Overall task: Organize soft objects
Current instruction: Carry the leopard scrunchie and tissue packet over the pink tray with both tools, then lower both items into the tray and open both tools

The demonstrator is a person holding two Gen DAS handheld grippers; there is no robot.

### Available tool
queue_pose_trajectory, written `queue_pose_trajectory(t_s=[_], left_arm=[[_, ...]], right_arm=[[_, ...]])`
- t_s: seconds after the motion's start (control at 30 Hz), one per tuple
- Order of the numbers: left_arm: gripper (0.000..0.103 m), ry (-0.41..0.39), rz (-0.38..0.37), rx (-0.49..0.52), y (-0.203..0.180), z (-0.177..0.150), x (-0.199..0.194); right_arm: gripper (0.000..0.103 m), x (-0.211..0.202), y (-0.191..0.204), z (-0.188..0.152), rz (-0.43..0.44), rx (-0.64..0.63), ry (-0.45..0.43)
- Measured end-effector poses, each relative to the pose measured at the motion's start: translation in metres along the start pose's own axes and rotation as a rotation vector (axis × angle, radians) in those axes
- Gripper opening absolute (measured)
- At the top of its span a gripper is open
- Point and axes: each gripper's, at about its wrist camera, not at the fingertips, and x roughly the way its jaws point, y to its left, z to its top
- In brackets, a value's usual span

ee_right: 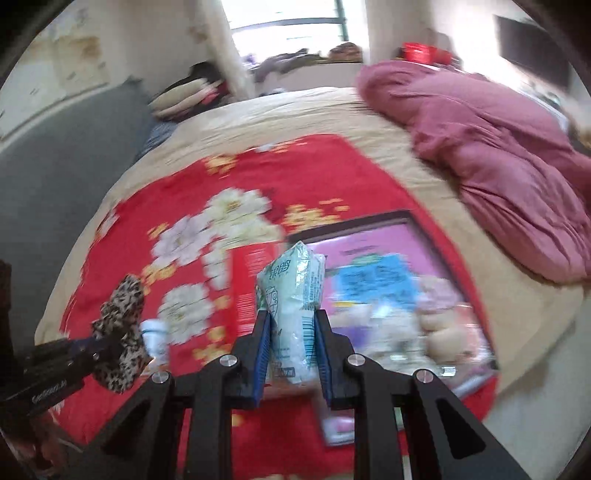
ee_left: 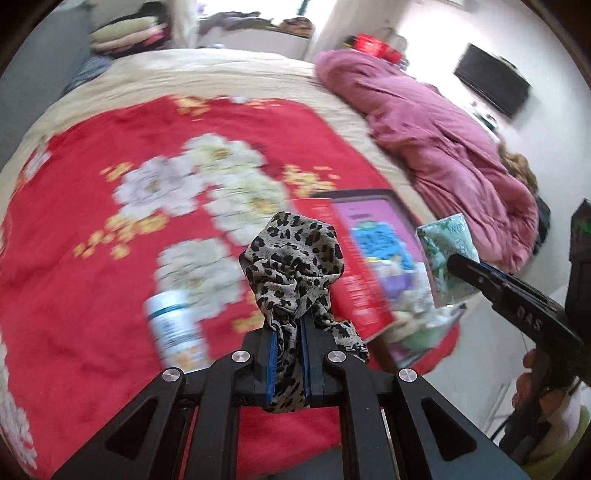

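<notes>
A home bedroom: bed (ee_right: 314, 110) (floral blanket (ee_left: 110, 221)), rumpled quilt (ee_right: 498, 155).

Bed (ee_right: 258, 110) under red floral blanket (ee_left: 92, 240); pink quilt (ee_right: 498, 147) alongside; bright window (ee_right: 288, 22); wall TV (ee_left: 491, 85).

A wide bed (ee_left: 221, 70) fills both views, spread with a beige cover and, over that, a red blanket (ee_left: 92, 229) printed with white and yellow flowers. Along its right side lies a bunched pink quilt (ee_left: 436, 147). Near the front right corner of the red blanket sits an open box (ee_right: 369, 229) with red walls and a purple inside; blurred pale soft things lie in it. To the left of the box a white bottle (ee_left: 173, 328) with a teal-striped label lies on the blanket. At the far left corner folded bedding (ee_right: 184, 96) is stacked
</notes>
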Motion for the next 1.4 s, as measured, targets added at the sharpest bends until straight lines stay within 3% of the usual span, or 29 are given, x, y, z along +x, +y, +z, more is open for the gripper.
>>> queue_pose_trajectory(t_s=[0.27,0.53,0.97,1.1,1.2,1.3,1.4], left_arm=[[0.01,0.08,-0.04,0.164,-0.103,0.021,0.053],[0.01,0.169,-0.044,0.229,-0.151,0.028,0.106],[0.013,0.241,-0.016,0.257,-0.167,0.026,0.155],[0.013,0.249,-0.016,0.259,-0.168,0.024,0.161],[0.015,0.247,-0.017,0.251,-0.167,0.024,0.161],[0.022,0.238,-0.02,0.248,-0.165,0.025,0.158],[0.037,0.223,-0.019,0.251,-0.166,0.026,0.153]], right_arm=[[0.024,0.007,-0.094,-0.005,-0.008,0.158,0.034],[0.024,0.029,-0.12,-0.014,0.036,0.185,0.081],[0.026,0.064,-0.126,-0.017,0.017,0.164,0.132],[0.03,0.062,-0.125,-0.016,-0.005,0.132,0.124],[0.038,0.056,-0.123,-0.015,-0.038,0.101,0.106],[0.045,0.052,-0.125,-0.014,-0.049,0.101,0.101],[0.048,0.045,-0.131,-0.014,-0.052,0.117,0.091]])
